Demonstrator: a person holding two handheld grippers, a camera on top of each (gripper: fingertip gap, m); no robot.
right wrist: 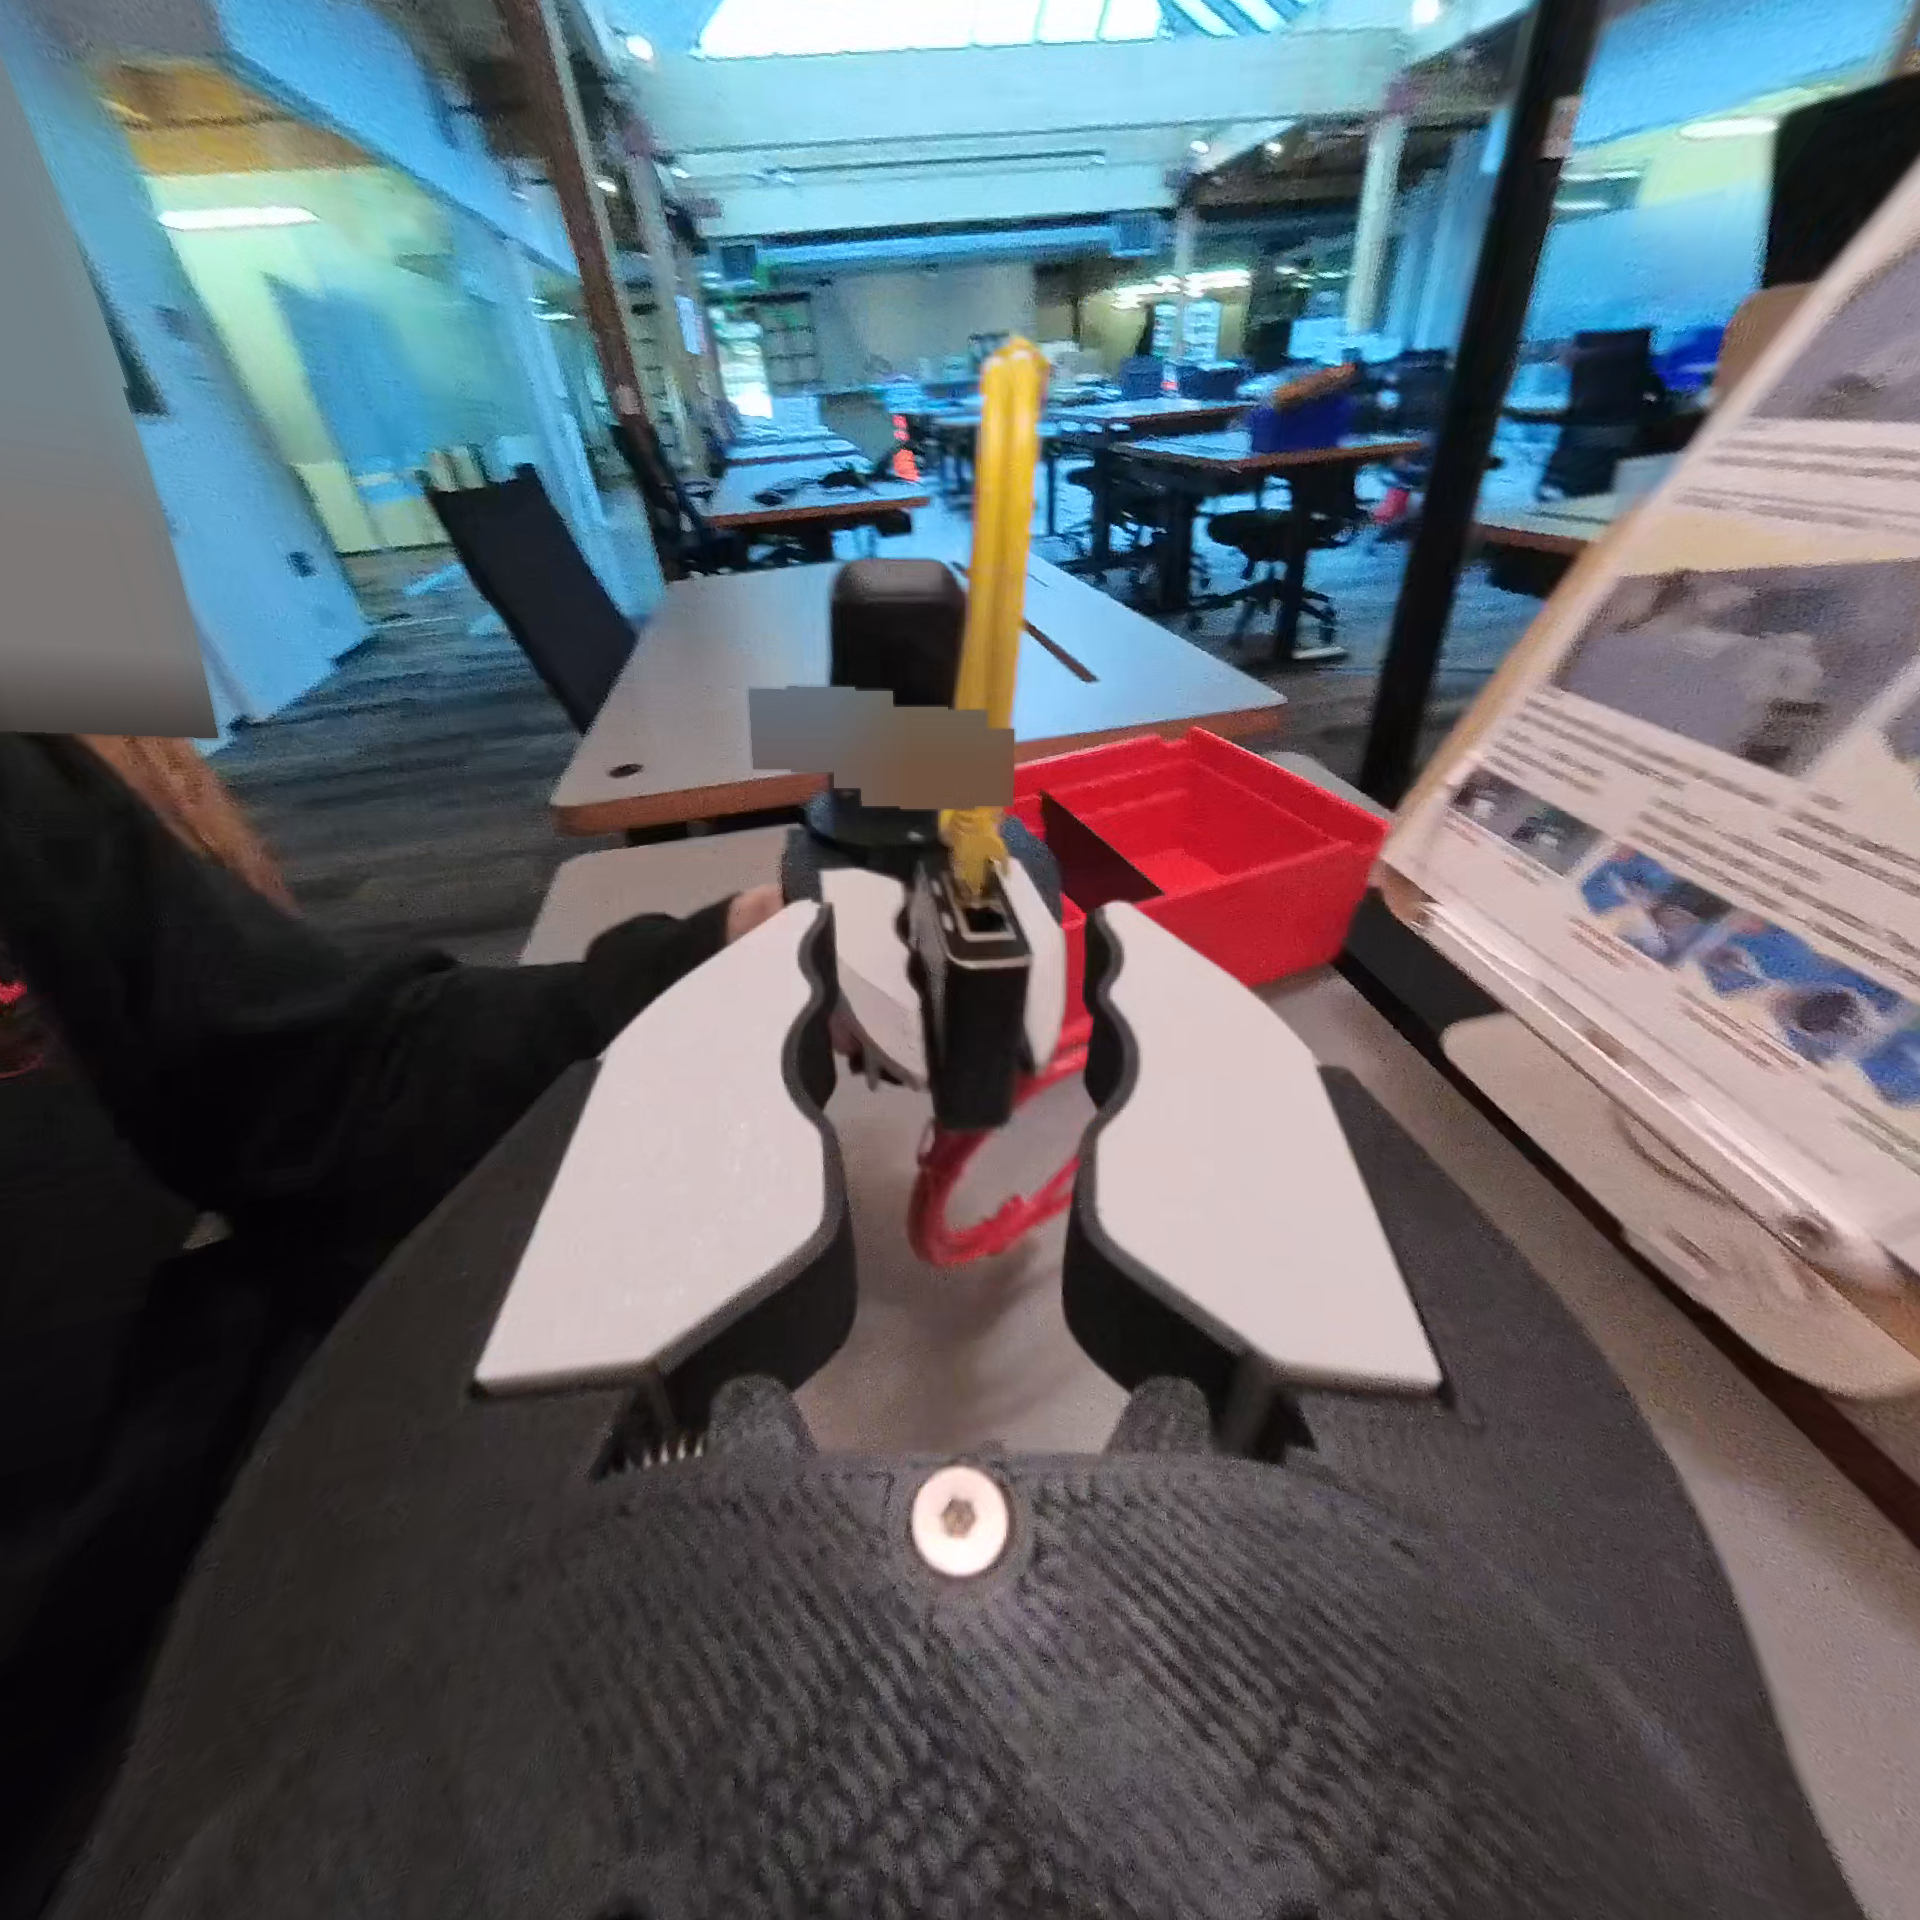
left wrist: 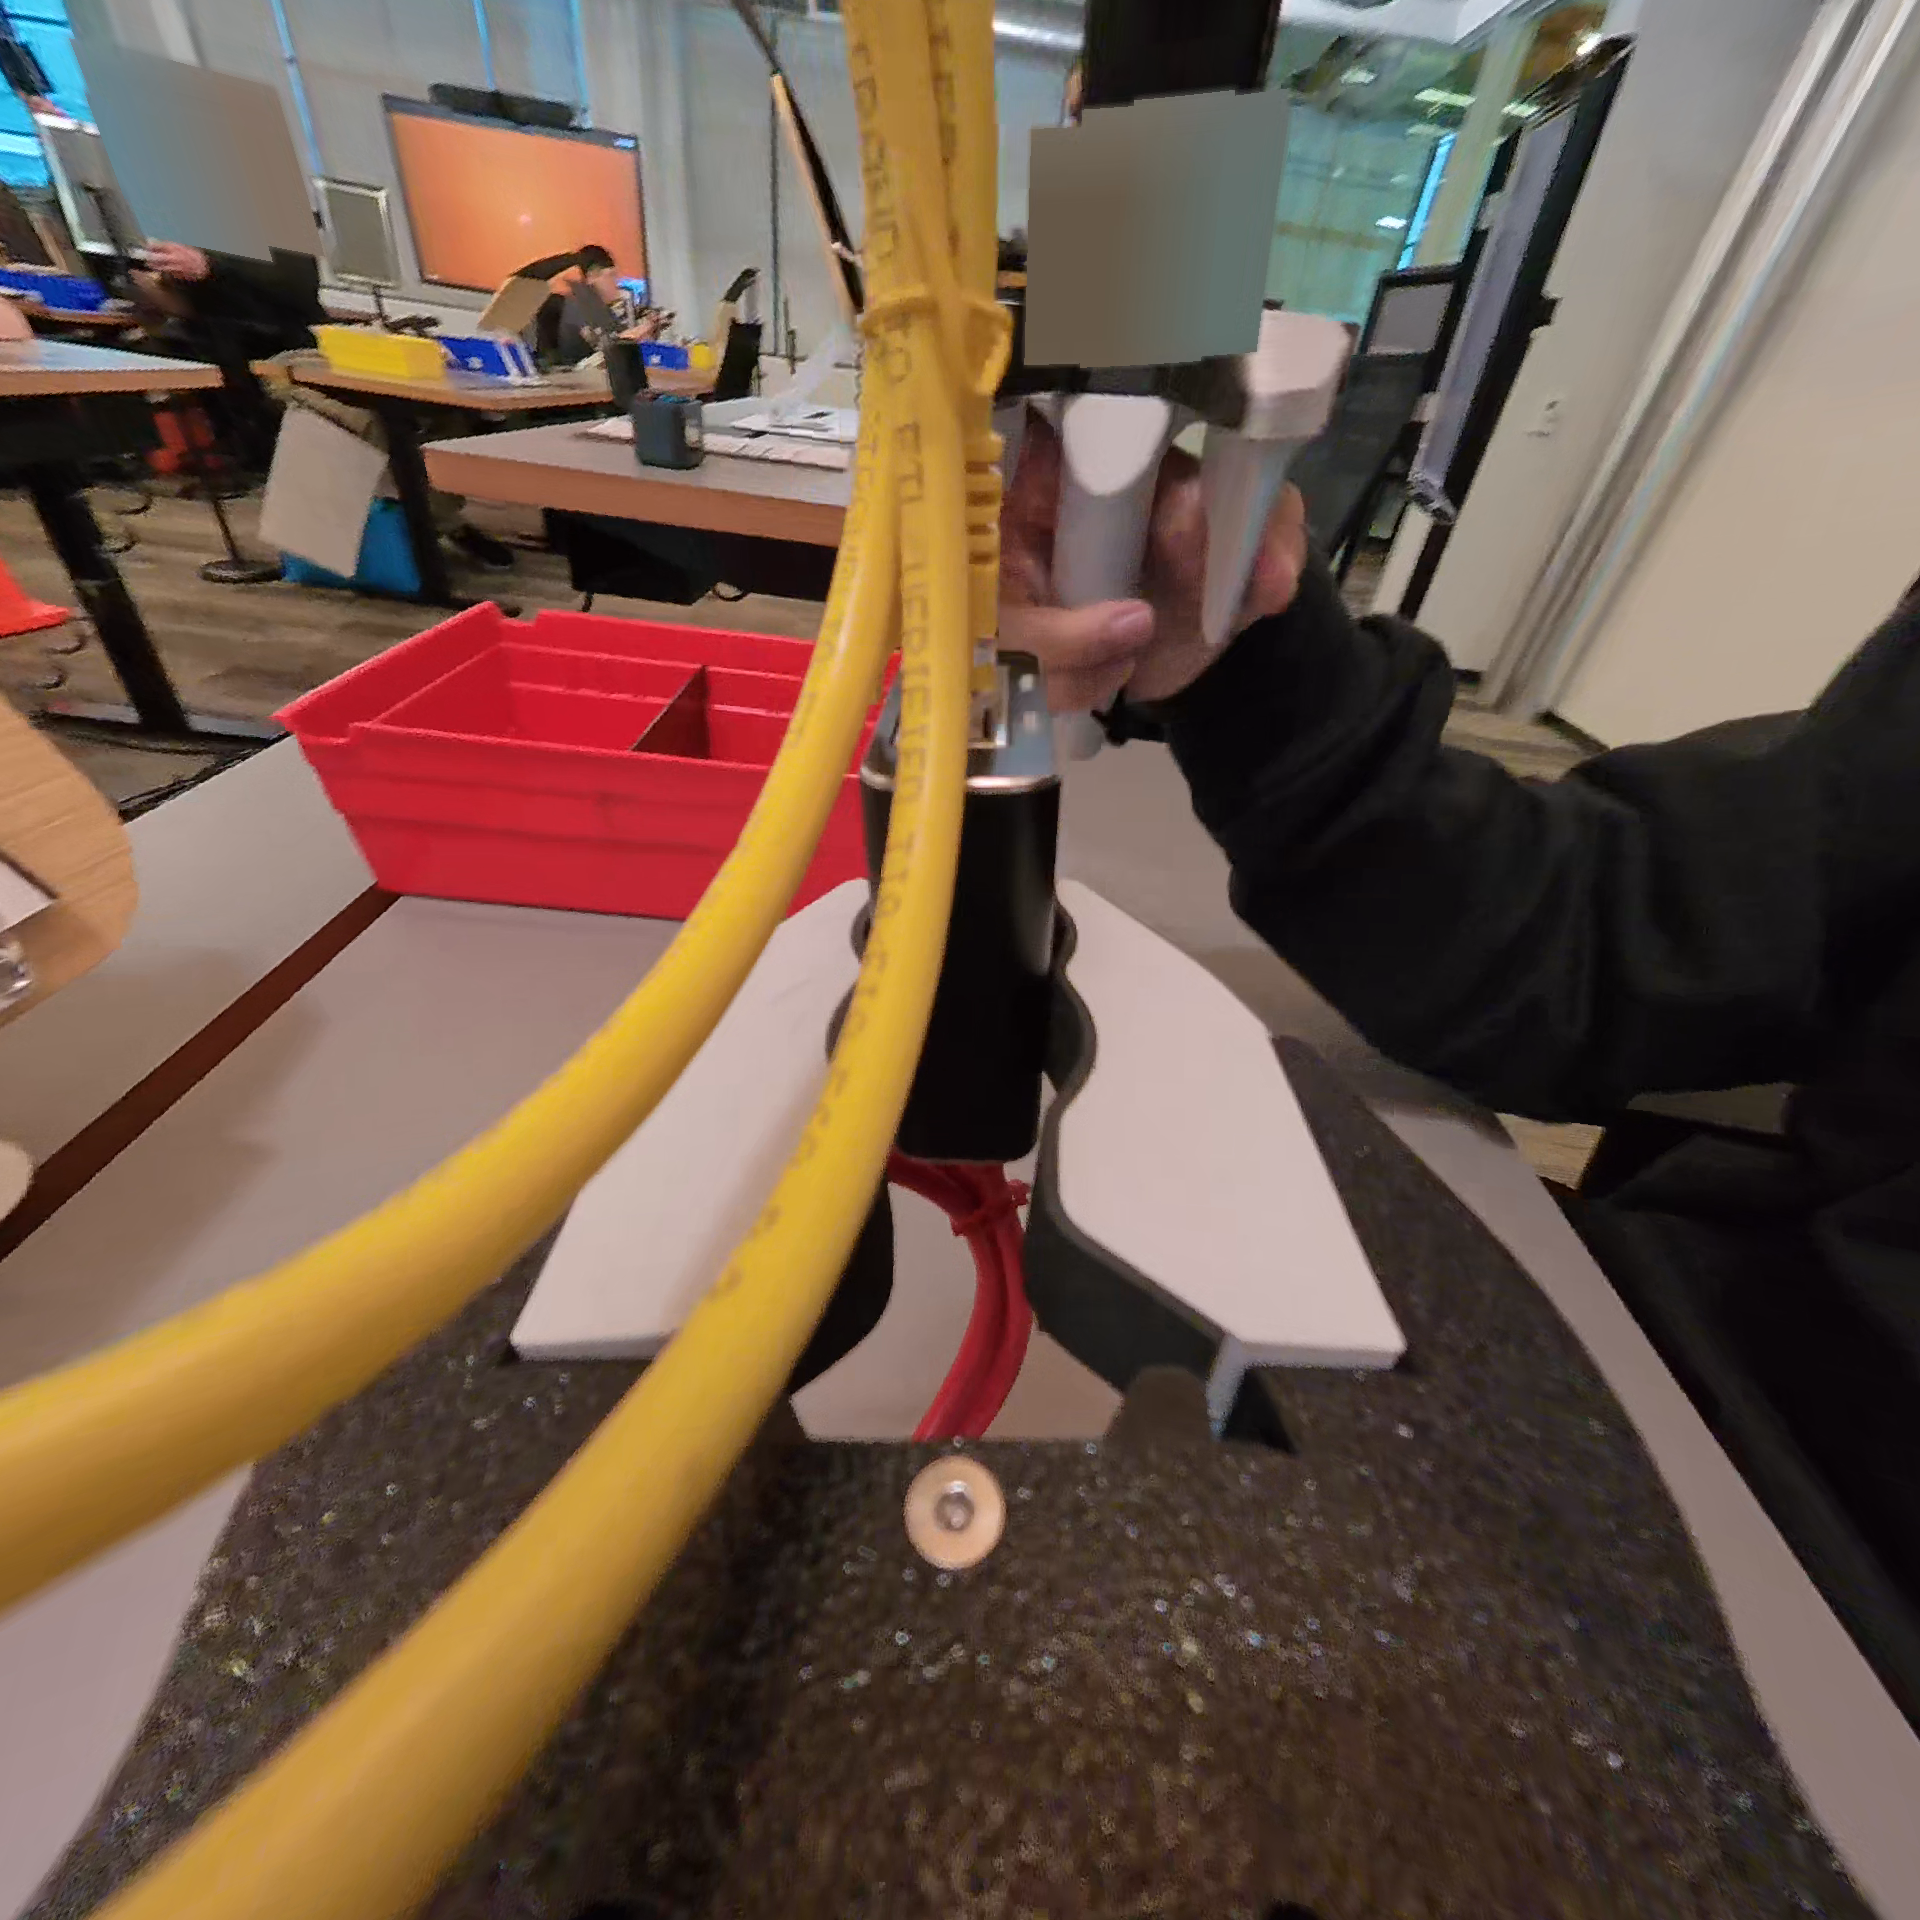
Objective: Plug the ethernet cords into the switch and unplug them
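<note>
My left gripper (left wrist: 966, 920) is shut on a small black switch (left wrist: 977, 966) and holds it upright above the table. A yellow ethernet cord (left wrist: 623, 1122) loops over the view, and its plug (left wrist: 985, 665) sits in a port on the switch's top. A bundled red cord (left wrist: 977, 1299) hangs under the switch; I cannot tell if it is plugged in. My right gripper (right wrist: 961, 935) is open and empty. The switch (right wrist: 977, 1018) stands just beyond its fingertips, between the left gripper's white fingers (right wrist: 878, 987). An empty port (right wrist: 987, 920) faces the right wrist camera beside the yellow plug (right wrist: 971, 842).
A red divided bin (left wrist: 582, 769) stands on the grey table (left wrist: 312, 1039) behind the switch; it also shows in the right wrist view (right wrist: 1226, 862). A printed sheet on a stand (right wrist: 1662, 831) leans at the right. A black sleeve (left wrist: 1507, 883) reaches in from the right. The gap from one gripper's tips to the other's is roughly 8 centimeters.
</note>
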